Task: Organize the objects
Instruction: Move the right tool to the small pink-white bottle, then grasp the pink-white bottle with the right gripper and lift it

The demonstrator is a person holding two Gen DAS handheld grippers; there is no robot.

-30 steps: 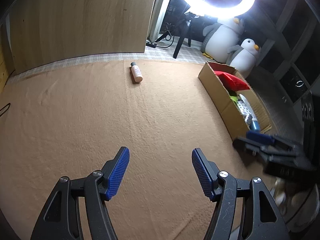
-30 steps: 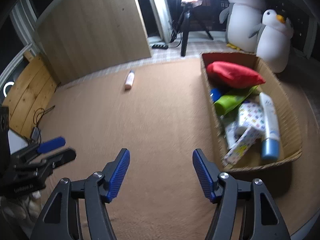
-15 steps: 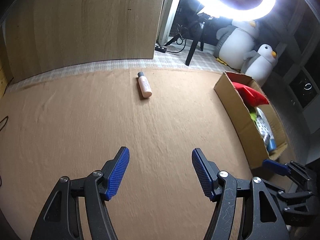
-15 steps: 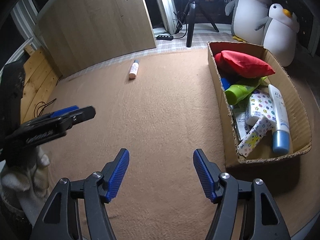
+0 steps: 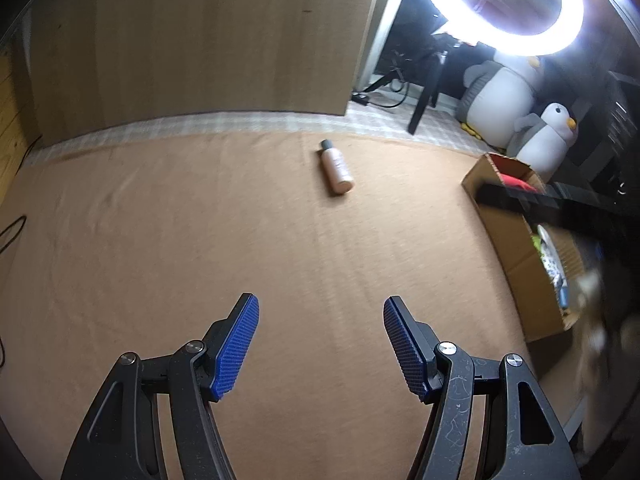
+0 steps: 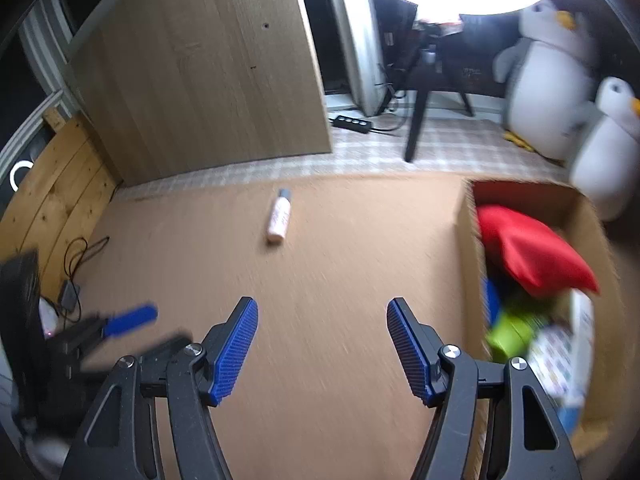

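A small pink bottle (image 5: 337, 167) with a dark cap lies on its side on the tan carpet, far ahead of both grippers; it also shows in the right wrist view (image 6: 279, 218). A cardboard box (image 6: 470, 240) at the right holds a red pouch (image 6: 528, 252), a green bottle (image 6: 512, 332) and several other items; its side shows in the left wrist view (image 5: 508, 236). My left gripper (image 5: 320, 344) is open and empty. My right gripper (image 6: 322, 344) is open and empty. The left gripper shows blurred at the left of the right wrist view (image 6: 120, 324).
A wooden panel (image 5: 192, 40) stands at the back left. A ring light on a tripod (image 6: 420, 120) and two plush penguins (image 5: 516, 100) stand behind the carpet. A power strip (image 6: 354, 122) lies on the checked mat. Cables (image 6: 76, 256) lie at the left edge.
Both grippers have moved forward towards the bottle and box, which look larger. The right gripper has moved up across the box in the left wrist view. Both jaws stay open.
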